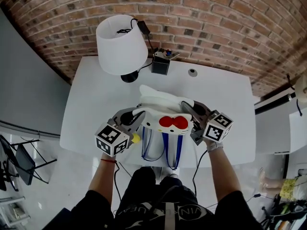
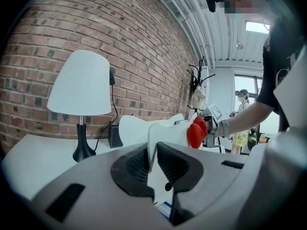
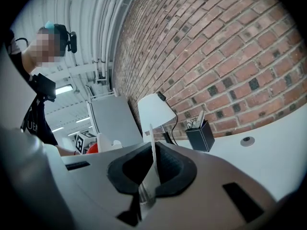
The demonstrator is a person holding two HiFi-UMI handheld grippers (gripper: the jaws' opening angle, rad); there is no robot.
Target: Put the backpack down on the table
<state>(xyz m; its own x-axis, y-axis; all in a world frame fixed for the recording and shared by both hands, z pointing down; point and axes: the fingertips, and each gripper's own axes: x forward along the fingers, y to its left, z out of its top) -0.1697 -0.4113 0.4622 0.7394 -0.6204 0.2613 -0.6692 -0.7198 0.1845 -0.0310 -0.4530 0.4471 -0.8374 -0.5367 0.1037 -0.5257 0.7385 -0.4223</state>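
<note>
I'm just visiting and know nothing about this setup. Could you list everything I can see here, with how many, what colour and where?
backpack: one, white with a red bow and blue straps, held over the table's near edge, straps hanging below it
table: one, white, against the wall
lamp: one, white shade on a black base, back left of the table
pen holder: one, black, at the back, just right of the lamp
cable port: one, grey, round, set in the tabletop at the back
brick wall: one, red-brown, behind the table
left gripper: one, grey, clamped on the backpack's left side
right gripper: one, grey, clamped on its right side
</note>
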